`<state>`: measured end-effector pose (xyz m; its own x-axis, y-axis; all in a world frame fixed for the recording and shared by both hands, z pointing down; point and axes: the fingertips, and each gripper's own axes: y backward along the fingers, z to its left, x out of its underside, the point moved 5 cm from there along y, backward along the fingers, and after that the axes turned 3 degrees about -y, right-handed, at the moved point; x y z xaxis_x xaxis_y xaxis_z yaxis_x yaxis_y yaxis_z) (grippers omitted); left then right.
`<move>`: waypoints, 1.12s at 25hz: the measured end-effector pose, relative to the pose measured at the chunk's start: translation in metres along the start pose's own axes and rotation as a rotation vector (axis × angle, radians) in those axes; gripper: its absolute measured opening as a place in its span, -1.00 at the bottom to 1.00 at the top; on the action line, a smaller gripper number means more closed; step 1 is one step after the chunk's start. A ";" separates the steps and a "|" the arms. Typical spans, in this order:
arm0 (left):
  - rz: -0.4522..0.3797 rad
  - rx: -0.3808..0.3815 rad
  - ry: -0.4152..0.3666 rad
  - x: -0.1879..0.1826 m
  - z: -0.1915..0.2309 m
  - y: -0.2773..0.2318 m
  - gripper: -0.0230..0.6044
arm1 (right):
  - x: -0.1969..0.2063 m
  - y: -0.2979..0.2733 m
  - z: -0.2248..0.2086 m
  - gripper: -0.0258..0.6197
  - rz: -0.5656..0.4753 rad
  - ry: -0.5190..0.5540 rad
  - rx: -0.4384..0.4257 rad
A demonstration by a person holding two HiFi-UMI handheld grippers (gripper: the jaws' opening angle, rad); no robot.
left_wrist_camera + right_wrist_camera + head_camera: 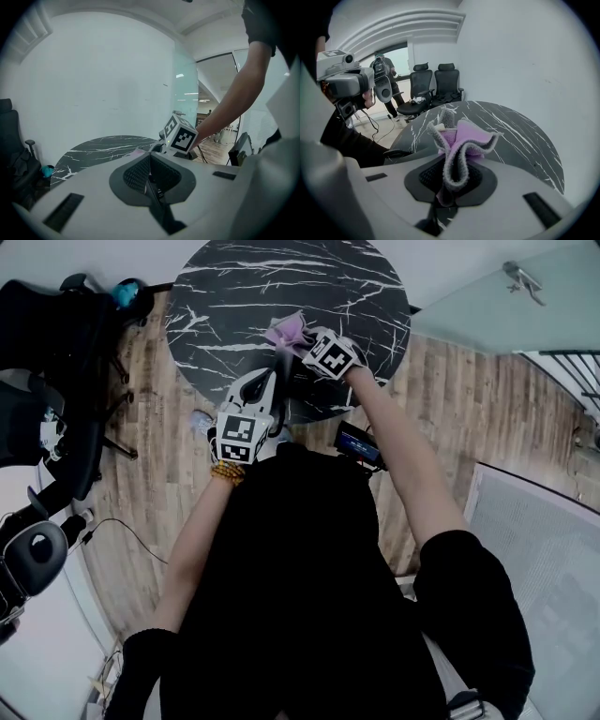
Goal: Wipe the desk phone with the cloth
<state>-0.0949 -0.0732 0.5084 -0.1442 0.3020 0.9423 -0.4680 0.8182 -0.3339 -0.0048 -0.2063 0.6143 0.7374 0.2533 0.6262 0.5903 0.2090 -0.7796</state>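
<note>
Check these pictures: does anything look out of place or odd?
The cloth is crumpled into a wad in the right gripper, whose jaws are shut on it; its folds stick up rather than lying flat. Nothing on the marble table looks spilled or damaged.

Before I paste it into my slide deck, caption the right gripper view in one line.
Right gripper clamps a bunched purple-and-grey cloth, black marble table beyond.

Cool, flat, rather dim light falls evenly; shadows are faint. Every view curves at its edges (gripper views end in dark round borders). The cloth is sharp; the glass panel carries glints.
</note>
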 end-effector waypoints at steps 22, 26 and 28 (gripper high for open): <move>0.004 0.011 0.001 0.003 -0.004 -0.003 -0.88 | 0.016 -0.007 0.029 -0.75 0.013 0.005 -0.035; 0.005 0.011 0.002 0.003 -0.004 -0.004 -0.88 | 0.019 -0.008 0.033 -0.75 0.020 -0.004 -0.054; 0.005 0.012 0.001 0.004 -0.004 -0.005 -0.88 | 0.017 -0.005 0.037 -0.75 0.025 -0.012 -0.060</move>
<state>-0.0895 -0.0739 0.5132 -0.1457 0.3071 0.9405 -0.4779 0.8105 -0.3387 -0.0071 -0.1685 0.6296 0.7486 0.2693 0.6059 0.5904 0.1451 -0.7939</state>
